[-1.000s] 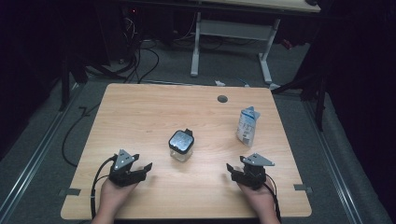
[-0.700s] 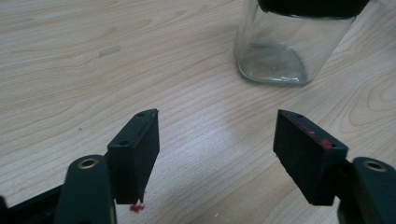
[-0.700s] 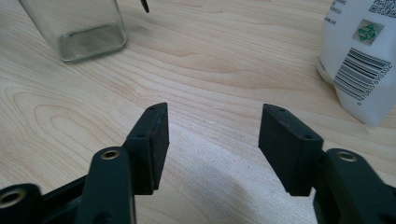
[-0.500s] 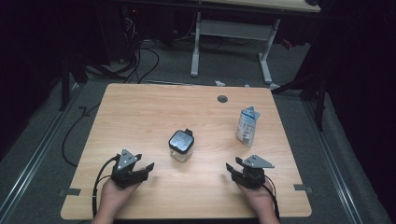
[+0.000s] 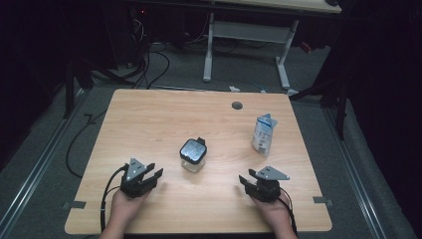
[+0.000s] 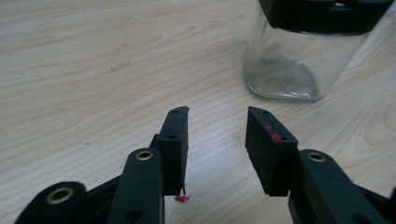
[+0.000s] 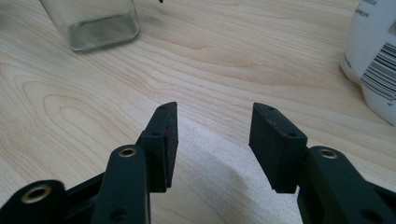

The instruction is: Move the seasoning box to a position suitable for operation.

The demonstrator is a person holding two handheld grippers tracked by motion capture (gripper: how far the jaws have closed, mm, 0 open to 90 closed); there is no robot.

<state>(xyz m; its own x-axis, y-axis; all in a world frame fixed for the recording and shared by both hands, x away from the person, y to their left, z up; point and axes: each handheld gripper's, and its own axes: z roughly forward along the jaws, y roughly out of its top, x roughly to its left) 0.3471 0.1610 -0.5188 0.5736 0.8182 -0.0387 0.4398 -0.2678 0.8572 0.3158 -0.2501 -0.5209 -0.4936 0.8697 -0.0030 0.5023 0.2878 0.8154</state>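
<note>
left gripper (image 5: 149,175): jaws have just been closing, nothing between them | right gripper (image 5: 247,181): parted, empty, narrowing slightly | clear square glass jar with black lid (image 5: 192,155): between your grippers, slightly beyond | white carton (image 5: 263,133): right of jar | risk: glass slips if you pinch off-centre.
</note>
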